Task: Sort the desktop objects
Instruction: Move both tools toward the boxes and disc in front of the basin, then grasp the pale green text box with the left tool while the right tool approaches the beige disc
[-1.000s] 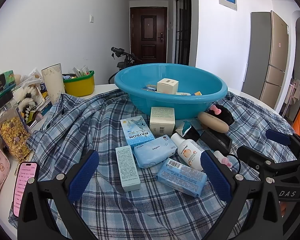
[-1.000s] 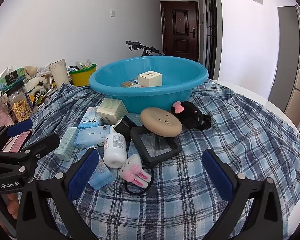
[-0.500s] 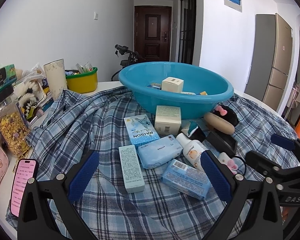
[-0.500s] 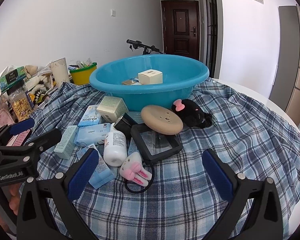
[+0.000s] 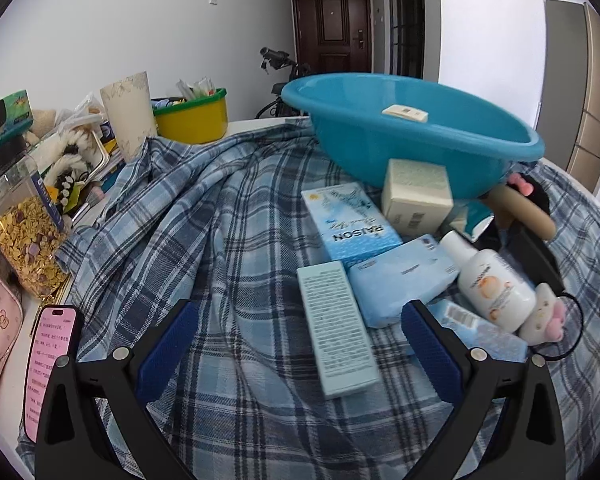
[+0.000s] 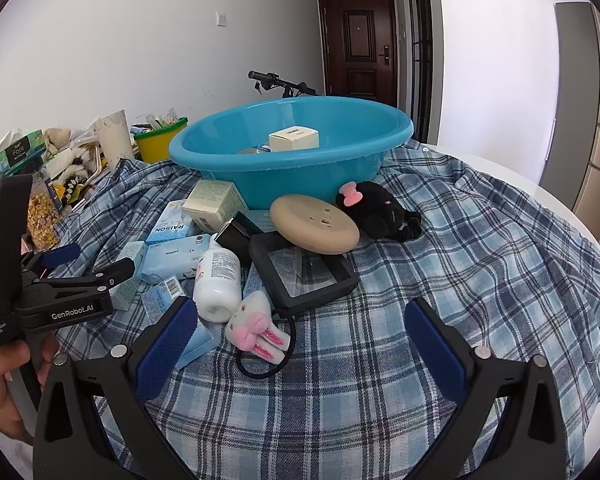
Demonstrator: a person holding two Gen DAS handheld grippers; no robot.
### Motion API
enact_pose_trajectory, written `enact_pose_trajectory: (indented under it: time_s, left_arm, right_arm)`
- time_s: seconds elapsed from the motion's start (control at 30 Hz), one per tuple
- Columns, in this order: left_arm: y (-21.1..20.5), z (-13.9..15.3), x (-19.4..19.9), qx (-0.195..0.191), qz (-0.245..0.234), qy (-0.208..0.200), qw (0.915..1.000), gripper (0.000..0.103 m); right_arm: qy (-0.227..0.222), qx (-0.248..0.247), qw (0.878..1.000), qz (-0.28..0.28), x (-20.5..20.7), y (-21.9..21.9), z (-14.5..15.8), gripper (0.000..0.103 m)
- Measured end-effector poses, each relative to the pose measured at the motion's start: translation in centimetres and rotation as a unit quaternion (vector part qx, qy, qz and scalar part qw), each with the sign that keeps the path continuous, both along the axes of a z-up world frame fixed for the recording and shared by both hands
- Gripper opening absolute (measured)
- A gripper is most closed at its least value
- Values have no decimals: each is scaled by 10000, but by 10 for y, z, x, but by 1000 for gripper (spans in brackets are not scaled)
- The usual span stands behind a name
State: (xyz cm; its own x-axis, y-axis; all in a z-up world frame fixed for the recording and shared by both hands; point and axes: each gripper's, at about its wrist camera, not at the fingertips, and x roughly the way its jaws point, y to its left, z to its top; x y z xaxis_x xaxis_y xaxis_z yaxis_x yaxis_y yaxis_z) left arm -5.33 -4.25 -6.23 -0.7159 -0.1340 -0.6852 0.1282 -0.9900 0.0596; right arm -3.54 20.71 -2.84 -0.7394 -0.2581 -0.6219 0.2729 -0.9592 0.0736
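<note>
A: Gripper poses?

B: Left gripper [image 5: 300, 354], black frame with blue pads, jaws spread wide, nothing between them. It sits low over the blue-and-white plaid cloth [image 5: 220, 240], and the long pale-green carton [image 5: 338, 328] lies flat in the gap between its fingers, not touched. In the right wrist view the same gripper [image 6: 92, 266] shows at left with a hand [image 6: 4, 376] on its handle. Right gripper [image 6: 300, 354] is also wide apart and empty, hovering over bare cloth, with the white-and-pink plush bunny hair tie [image 6: 256, 326] just ahead of its left pad.

A: Surface, room?

B: Cloth draped over a white table [image 6: 532, 196]. White walls, dark brown door [image 6: 358, 46] at the far end, a bicycle handlebar [image 6: 276, 80] behind the basin. Clutter at left edge: yellow tub [image 5: 192, 120], clear cereal jar [image 5: 22, 232], pink-cased phone [image 5: 52, 368].

A: Items to sort?

B: Round blue plastic basin [image 6: 292, 160] at the back holds a cream box [image 6: 294, 138]. In front, bunched together on the cloth: light-blue RAISON box [image 5: 350, 222], cream square box [image 5: 416, 196], pale-blue soft pack [image 5: 402, 276], white lotion bottle [image 6: 216, 280] lying down, black square frame [image 6: 304, 272], tan round disc [image 6: 314, 224] resting on the frame, black plush with pink bow [image 6: 380, 208] beside the disc.
</note>
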Motion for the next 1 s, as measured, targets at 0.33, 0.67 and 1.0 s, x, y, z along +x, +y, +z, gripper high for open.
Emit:
enact_pose_trajectory:
  time_s: [0.33,0.67,1.0]
  left_arm:
    - [-4,-15,-14,220,-87,-468,9986,58]
    - [-4,-7,-5,316,-211,-263,9989,30]
    - [0,19,16,453,-390,121,9981,30]
  right_arm:
    - [-46,-30,10000,-21,-3,4,-5,103]
    - [-24,-25,10000,-32,0,6,-5,103]
    - [-123,-6,9994,333,-1,-8,-6,103]
